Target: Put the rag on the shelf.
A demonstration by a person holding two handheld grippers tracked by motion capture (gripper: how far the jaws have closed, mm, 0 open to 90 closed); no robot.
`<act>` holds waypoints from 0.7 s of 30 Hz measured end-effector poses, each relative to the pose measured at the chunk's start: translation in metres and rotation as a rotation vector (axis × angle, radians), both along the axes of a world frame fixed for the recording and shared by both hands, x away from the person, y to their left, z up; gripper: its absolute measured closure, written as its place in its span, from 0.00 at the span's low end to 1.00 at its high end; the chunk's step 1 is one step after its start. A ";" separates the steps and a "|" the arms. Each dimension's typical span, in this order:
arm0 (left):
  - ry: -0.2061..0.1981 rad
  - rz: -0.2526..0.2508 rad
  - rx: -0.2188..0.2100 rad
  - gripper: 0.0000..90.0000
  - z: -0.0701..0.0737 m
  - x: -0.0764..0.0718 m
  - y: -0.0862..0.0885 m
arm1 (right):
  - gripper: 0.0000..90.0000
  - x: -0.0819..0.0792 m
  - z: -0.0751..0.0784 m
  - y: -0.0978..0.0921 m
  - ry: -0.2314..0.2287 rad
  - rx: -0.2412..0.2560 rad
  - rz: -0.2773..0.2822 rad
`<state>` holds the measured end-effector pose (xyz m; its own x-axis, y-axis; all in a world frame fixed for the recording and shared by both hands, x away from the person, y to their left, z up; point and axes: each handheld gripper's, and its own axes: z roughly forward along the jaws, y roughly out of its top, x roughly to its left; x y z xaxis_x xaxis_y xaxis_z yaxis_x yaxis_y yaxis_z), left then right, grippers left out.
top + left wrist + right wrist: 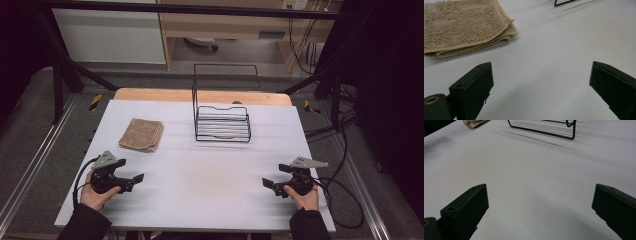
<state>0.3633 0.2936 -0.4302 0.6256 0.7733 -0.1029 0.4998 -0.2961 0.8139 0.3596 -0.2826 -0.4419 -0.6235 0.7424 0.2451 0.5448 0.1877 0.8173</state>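
Lying beyond left gripper's [541,85] spread jaws: towel [464,27].

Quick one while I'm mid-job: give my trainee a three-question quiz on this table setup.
1. True or false: the left tool is shut on the towel.
2. Which tool is nearer the towel: A) left, B) right?
3. Fill in: the wire rack stands at the ____ of the table, beyond both tools.

Key:
1. False; both tools are open and hold nothing, and the folded towel lies apart from them.
2. A
3. far side
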 end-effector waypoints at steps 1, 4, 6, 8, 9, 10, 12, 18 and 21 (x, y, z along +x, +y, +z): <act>0.000 0.000 0.000 0.05 0.000 0.000 0.000 | 0.01 0.000 0.000 0.000 0.000 0.000 0.000; -0.002 0.001 0.000 0.05 0.001 0.000 -0.001 | 0.01 0.000 0.000 0.000 -0.003 0.002 0.001; -0.003 0.004 0.000 0.05 0.001 0.000 -0.002 | 0.01 0.000 0.000 0.000 -0.004 0.000 0.001; -0.001 0.003 0.005 0.06 0.001 0.000 -0.002 | 0.01 0.000 0.000 0.000 -0.004 -0.001 0.001; -0.001 0.002 0.007 0.06 0.002 0.001 -0.003 | 0.01 0.000 0.000 0.000 -0.006 -0.002 0.003; -0.001 0.002 0.007 0.06 0.002 0.001 -0.003 | 0.01 0.000 0.000 0.000 -0.006 -0.002 0.002; -0.003 0.000 0.011 0.06 0.002 0.002 -0.003 | 0.01 0.000 0.000 0.001 -0.003 0.000 0.001; 0.002 0.013 0.022 0.07 0.005 0.005 -0.004 | 0.01 0.000 -0.001 0.002 -0.005 -0.008 0.003; 0.005 0.014 0.030 0.07 0.007 0.007 -0.005 | 0.01 0.000 -0.001 0.002 -0.005 -0.014 0.001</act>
<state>0.3707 0.2883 -0.4232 0.6140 0.7850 -0.0827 0.5081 -0.3129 0.8025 0.3597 -0.2805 -0.4429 -0.6254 0.7450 0.2318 0.5407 0.1997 0.8172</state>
